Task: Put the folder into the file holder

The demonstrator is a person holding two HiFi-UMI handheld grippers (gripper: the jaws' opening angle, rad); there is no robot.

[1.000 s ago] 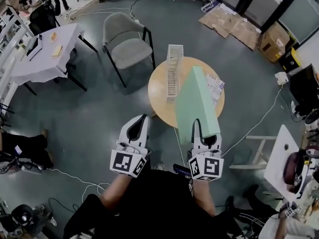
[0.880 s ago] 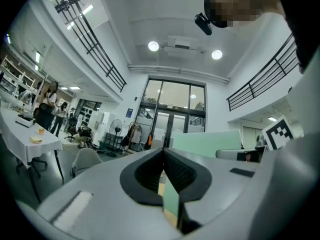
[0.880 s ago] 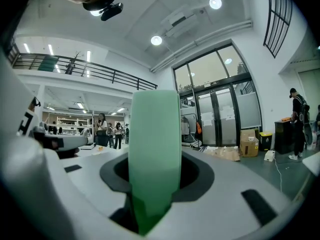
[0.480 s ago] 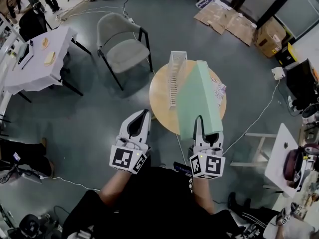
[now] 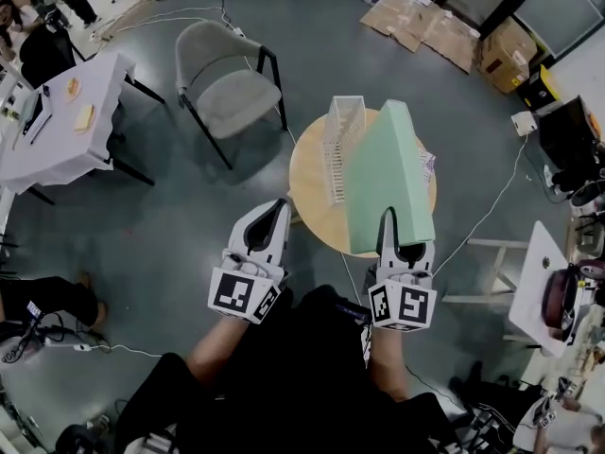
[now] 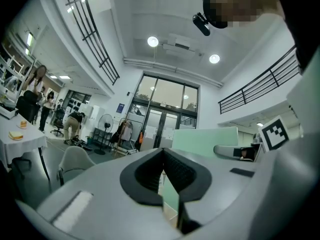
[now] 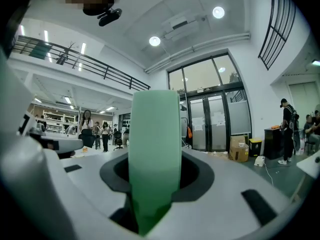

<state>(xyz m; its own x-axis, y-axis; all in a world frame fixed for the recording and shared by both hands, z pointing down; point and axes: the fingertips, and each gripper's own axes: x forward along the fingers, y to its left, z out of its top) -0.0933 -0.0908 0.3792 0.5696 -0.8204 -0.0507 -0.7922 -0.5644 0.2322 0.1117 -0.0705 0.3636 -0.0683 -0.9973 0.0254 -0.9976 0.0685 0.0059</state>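
now green folder (image 5: 388, 183) clamped upright in right hand-held gripper (image 5: 405, 253).

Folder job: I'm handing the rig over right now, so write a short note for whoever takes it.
Right gripper: shut on the near end of the green folder, held on edge above the round table.
Left gripper: shut, empty, off the table's near left side.
White file holder: stands on the table, just left of the folder.
Done: folder picked up.
Left: line it up with a slot and slide it into the holder.
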